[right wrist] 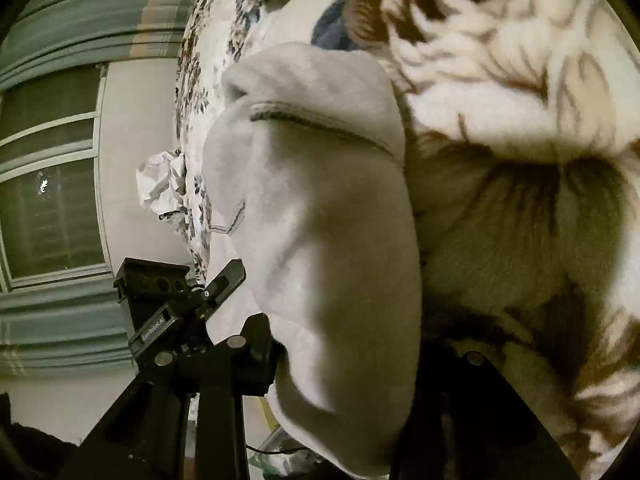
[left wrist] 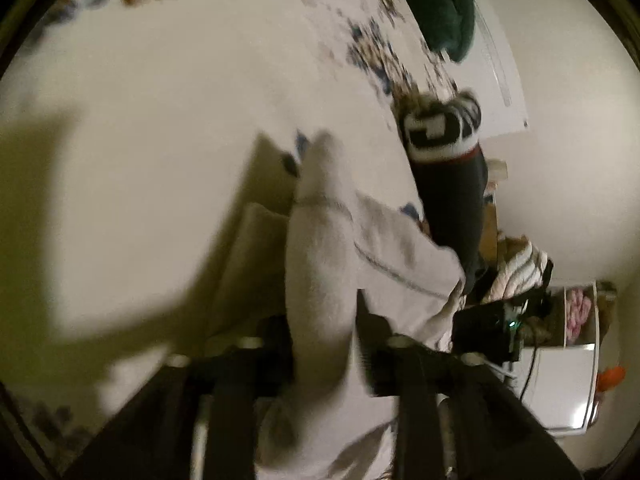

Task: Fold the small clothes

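Observation:
A pale grey sock runs up out of my left gripper, whose black fingers press on it from both sides. Its tip rests on the white bed sheet. A second pale fold with a dark stitched seam stretches right toward a black device that seems to be the other gripper. In the right wrist view the same pale grey sock fills the gap of my right gripper, which is shut on it. The seam shows near its top.
A dark sock with a black-and-white patterned cuff lies on the floral sheet, with a dark green cloth behind it. More laundry is piled at the right. A brown-and-white fleece blanket lies right of the sock, and a window is at left.

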A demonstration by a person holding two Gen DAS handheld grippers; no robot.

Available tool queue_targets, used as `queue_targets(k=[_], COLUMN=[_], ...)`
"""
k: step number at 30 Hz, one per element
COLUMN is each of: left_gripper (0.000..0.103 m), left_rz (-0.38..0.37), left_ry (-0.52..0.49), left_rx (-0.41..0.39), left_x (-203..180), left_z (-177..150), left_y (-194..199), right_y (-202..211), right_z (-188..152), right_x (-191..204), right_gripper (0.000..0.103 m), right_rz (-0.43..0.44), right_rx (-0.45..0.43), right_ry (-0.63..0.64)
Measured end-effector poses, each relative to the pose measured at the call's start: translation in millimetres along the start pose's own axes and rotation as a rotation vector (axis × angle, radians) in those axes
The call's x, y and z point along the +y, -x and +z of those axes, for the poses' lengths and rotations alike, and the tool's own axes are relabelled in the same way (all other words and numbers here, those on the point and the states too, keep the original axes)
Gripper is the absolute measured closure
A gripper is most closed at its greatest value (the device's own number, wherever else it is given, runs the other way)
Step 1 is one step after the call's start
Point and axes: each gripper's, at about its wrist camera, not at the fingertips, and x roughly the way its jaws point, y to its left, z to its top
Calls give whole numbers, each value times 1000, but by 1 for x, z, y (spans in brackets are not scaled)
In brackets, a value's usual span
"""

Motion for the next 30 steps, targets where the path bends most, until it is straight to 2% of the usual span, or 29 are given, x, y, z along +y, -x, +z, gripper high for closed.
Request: queue_targets(k=[1, 3, 4, 7, 9, 10, 16, 17, 18, 19, 22, 26, 30], left_gripper=[26, 25, 25, 25, 25, 22, 21, 34, 61, 72, 74, 74, 74], left_rz=[10, -15, -25, -38, -59, -65, -67, -63, -62, -70, -52, -65, -96], left_ry=[13, 67, 110, 177, 179, 170, 138, 117, 97, 71, 11, -23, -86], left_rx=[-21, -36, -20, 62, 101, 117, 101, 90, 86, 85, 56, 34, 17], left_x=[3, 16, 27, 46, 49, 46, 34, 31, 29, 24, 10, -7, -40], left_z=[0, 1, 2, 4, 3, 4, 5, 4, 3, 3, 3, 7, 17], left_y=[9, 19, 17, -6, -19, -26, -32, -30, -28, -28, -24, -16, -4], right_y=[0, -3, -2, -2, -2, -3, -4, -3, -3, -2, 4, 12, 32], right_z=[0, 5, 6, 8, 10, 10, 9, 9, 9, 7, 4, 0, -2], right_x=[1, 3, 3, 1, -1, -2, -10, -10, -8, -7, -1, 7, 19], right_gripper=[60, 53, 48, 46, 44, 43, 41, 42, 47, 56, 67, 72, 73], right_rz=[-10, -14, -23, -28, -29, -31, 5, 6, 3, 1, 1, 3, 11], right_rx=[13, 34, 39, 52, 56, 59, 58, 49, 38, 32, 7, -26, -74], right_ry=[-1, -14, -14, -13, -20, -20, -32, -31, -26, -22, 1, 7, 21])
